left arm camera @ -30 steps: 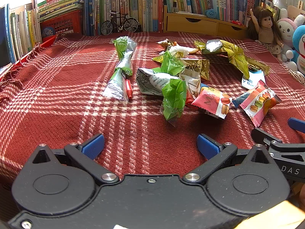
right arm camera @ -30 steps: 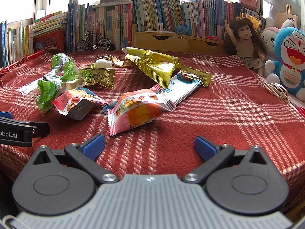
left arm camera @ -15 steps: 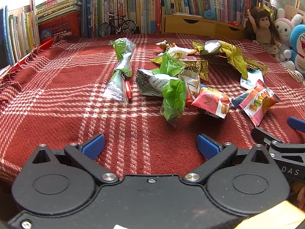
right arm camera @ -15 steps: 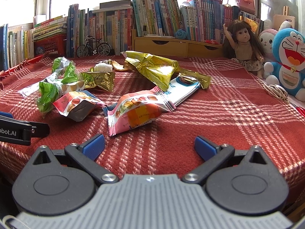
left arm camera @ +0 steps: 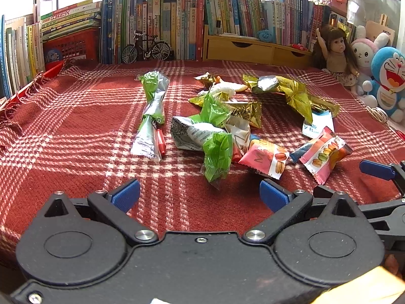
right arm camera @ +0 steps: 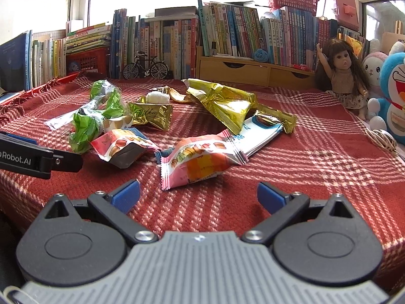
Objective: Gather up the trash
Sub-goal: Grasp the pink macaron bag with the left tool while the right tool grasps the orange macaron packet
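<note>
- Left wrist view: the left gripper [left arm camera: 199,193] sits low in the middle of the frame. Its blue fingers [left arm camera: 125,194] are spread wide apart and hold nothing.
- The trash lies on a red checked cloth [left arm camera: 76,126] over the bench, in the middle of the frame.
- A green wrapper [left arm camera: 218,155] is nearest, just above the gap between the fingers.
- A pink macaron packet [left arm camera: 265,157] touches it on the right. A second pink packet [left arm camera: 325,152] lies further right.
- A long green and silver wrapper [left arm camera: 151,116] lies apart on the left.
- Gold wrappers [left arm camera: 291,93] lie at the back.
- The right gripper [left arm camera: 379,177] pokes in at the right edge.
- Right wrist view: the right gripper [right arm camera: 198,194] is low in the middle, with blue fingers [right arm camera: 271,197] spread wide and empty.
- A pink packet [right arm camera: 202,160] lies just above the gap.
- A white and blue wrapper [right arm camera: 260,136] touches it behind.
- A big gold wrapper [right arm camera: 225,101] is at the centre top.
- Books [right arm camera: 227,33], a doll [right arm camera: 341,73] and a toy bicycle [right arm camera: 145,69] stand at the back.
</note>
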`<state>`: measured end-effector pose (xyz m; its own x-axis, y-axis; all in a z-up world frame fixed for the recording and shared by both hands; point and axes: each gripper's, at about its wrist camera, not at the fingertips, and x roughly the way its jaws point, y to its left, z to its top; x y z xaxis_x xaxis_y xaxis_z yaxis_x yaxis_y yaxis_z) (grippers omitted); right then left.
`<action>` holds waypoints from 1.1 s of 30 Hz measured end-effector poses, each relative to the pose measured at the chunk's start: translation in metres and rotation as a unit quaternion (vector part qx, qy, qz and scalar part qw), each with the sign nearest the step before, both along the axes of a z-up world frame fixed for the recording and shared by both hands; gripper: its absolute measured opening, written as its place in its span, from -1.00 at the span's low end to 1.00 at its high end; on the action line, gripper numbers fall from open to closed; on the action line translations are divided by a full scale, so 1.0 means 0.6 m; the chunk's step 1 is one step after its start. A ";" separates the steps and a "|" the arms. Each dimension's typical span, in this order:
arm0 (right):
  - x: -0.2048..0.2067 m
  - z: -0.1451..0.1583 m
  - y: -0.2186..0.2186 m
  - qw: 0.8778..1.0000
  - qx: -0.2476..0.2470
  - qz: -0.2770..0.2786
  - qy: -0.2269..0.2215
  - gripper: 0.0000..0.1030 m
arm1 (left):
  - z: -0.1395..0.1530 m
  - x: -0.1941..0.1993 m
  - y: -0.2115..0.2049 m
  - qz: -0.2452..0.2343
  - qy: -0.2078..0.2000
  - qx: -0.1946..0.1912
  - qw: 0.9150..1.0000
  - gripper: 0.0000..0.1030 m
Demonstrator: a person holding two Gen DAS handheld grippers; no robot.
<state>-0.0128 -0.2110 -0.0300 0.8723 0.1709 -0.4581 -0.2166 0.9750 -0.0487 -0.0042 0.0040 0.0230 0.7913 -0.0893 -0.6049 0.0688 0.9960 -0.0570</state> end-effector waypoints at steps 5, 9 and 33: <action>0.014 0.014 0.017 0.999 -0.032 0.020 -0.022 0.96 | 0.027 -0.002 -0.012 -0.028 -0.028 -0.012 0.999 0.80; 0.039 0.023 0.014 0.998 -0.047 0.021 -0.030 0.96 | 0.037 -0.001 -0.016 -0.049 -0.031 -0.021 0.998 0.77; 0.017 0.037 -0.046 0.998 -0.040 0.046 -0.013 0.32 | 0.005 0.027 -0.088 -0.114 -0.031 0.005 0.993 0.29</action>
